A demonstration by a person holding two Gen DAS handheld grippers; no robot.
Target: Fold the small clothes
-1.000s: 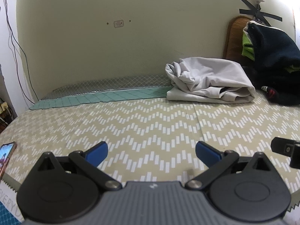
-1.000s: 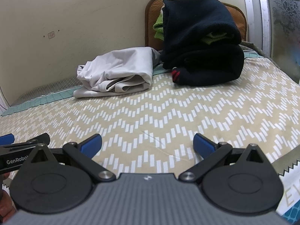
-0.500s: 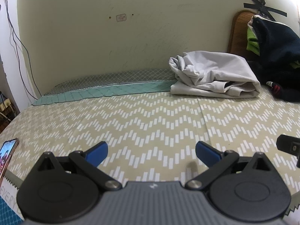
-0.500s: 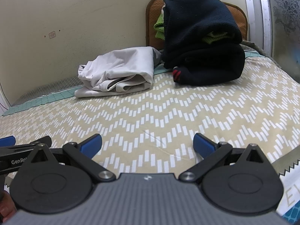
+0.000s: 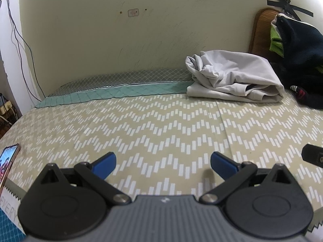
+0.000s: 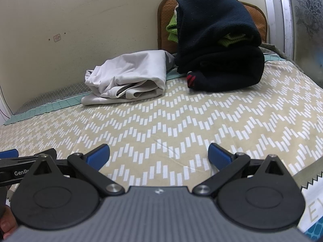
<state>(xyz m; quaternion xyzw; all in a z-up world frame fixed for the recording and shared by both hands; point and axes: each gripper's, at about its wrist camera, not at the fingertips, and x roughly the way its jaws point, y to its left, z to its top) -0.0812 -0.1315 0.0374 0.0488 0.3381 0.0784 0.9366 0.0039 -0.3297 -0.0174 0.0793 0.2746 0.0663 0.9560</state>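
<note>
Hovering low over the near edge of the bed covered in a beige sheet with white chevron dashes, the left gripper has its blue-tipped fingers spread wide with nothing between them. The right gripper sits just beside it, also above the near edge, its blue fingers equally wide apart and empty; part of the left tool's black body shows at the left border of the right wrist view.

The crumpled light grey garment lies loosely bunched at the far edge of the bed, against the cream wall, well apart from both grippers. Just to its right, touching or nearly touching it, stands a tall pile of dark navy and black clothes with green pieces tucked in, leaning on a brown headboard in the far right corner. A strip of teal quilted fabric runs along the far edge to the left of the grey garment. A smartphone with a lit screen rests at the bed's near left edge.
</note>
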